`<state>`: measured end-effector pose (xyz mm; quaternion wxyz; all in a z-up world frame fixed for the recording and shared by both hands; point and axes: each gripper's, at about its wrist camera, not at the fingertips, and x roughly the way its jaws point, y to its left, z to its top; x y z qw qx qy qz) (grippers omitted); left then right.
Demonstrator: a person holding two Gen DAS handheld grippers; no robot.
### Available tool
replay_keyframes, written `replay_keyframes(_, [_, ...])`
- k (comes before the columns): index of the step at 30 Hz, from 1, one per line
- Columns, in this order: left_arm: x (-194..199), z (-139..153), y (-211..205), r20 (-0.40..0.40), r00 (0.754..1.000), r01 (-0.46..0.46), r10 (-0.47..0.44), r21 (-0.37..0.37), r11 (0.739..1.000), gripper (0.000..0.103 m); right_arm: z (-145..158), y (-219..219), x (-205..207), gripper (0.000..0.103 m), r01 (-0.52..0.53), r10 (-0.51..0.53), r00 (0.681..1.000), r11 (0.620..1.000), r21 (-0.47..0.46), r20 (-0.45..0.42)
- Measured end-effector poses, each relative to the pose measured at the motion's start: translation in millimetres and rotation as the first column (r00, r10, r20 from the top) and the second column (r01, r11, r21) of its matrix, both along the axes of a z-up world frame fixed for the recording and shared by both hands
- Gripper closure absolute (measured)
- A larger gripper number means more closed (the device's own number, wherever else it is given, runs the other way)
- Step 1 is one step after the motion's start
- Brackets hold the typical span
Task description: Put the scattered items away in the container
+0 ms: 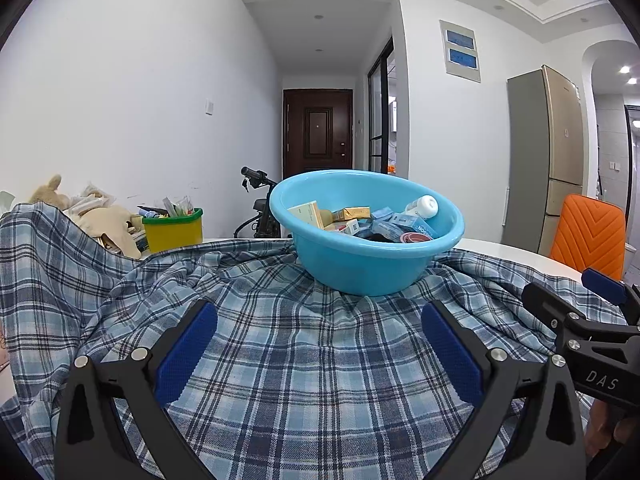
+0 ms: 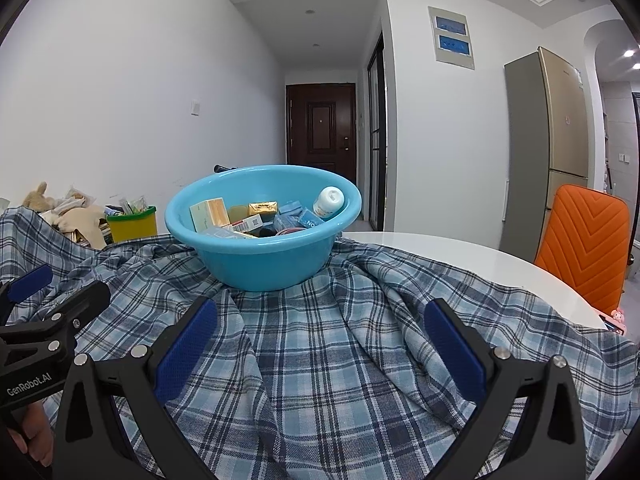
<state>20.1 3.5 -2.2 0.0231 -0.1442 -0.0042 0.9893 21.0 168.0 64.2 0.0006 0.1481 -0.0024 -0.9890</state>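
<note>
1. The plaid cloth (image 1: 304, 344) fills the lower half of both frames for you, rumpled into folds and draped over the white table (image 2: 460, 256), whose bare edge shows at centre right of the right wrist view.
2. Your blue basin (image 1: 372, 264) sits on the cloth at the centre of the left wrist view and left of centre in the right wrist view (image 2: 260, 256).
3. Your left gripper (image 1: 320, 350) takes the bottom of its own frame, fingers spread wide with nothing between the blue pads (image 1: 186, 354), only cloth below. It also shows at lower left of the right wrist view.
4. Your right gripper (image 2: 320, 350) sits the same way at the bottom of its frame, fingers wide apart and empty; its tip enters the lower right of the left wrist view (image 1: 576, 312).
5. An orange chair (image 2: 580, 248) stands at the right edge, beyond the table.
6. A yellow bin with a green rim (image 1: 173, 230) rests at middle left, beside a beige pile.
7. Inside the basin you have a cream box (image 2: 208, 214) leaning at its left, a gold box (image 2: 263, 209) near the middle and blue boxes (image 2: 298, 218) to the right.
8. A white bottle (image 2: 329, 201) leans against the basin's inner right wall.
</note>
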Motion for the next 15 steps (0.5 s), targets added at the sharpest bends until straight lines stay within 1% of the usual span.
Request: replay_keyframes(15, [0.2,0.3,-0.7,-0.002,1.000,-0.014,0.014,0.002,1.000,0.000,-0.1,-0.4,-0.3,0.000,0.000,0.000,1.000,1.000,-0.001,0.001])
